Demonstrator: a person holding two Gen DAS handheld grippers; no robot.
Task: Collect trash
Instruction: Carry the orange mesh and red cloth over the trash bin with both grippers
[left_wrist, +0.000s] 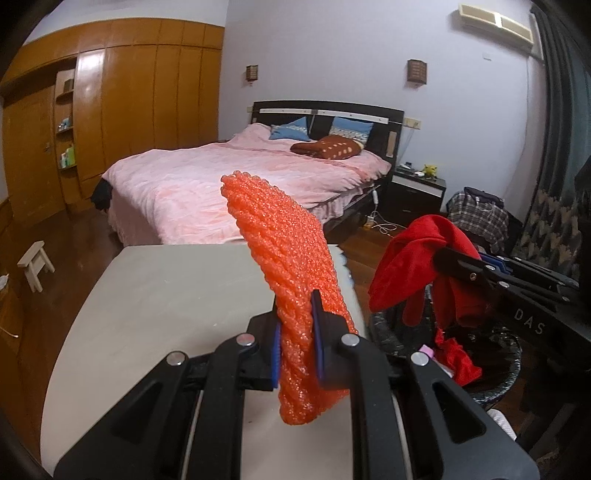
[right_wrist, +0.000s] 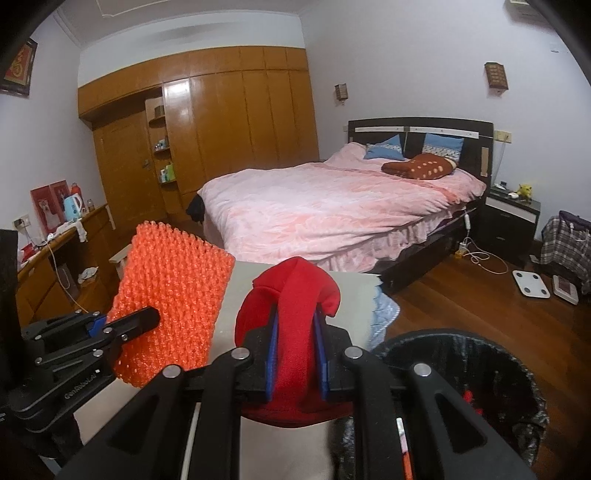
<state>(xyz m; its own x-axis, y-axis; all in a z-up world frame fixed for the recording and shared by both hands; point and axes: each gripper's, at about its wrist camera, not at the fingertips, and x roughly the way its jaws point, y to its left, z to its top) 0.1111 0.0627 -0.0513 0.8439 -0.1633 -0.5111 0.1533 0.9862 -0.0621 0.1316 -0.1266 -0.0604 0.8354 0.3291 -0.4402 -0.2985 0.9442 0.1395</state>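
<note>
Over the grey counter (left_wrist: 155, 295) by the bin (right_wrist: 517, 376), your left gripper (left_wrist: 297, 343) squeezes orange foam net (left_wrist: 288, 251) and your right gripper (right_wrist: 295, 354) squeezes red cloth (right_wrist: 295, 295).

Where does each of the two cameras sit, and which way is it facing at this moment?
Left wrist: on the left gripper, looking along its fingers over a grey table towards the bed; its jaws pinch an orange foam net, and the right gripper enters at right.
Right wrist: on the right gripper, facing the same bed; its jaws clamp a red cloth, with the left gripper at left.
Shared: both grippers and their loads, table, bed, wardrobe, black-lined bin.
</note>
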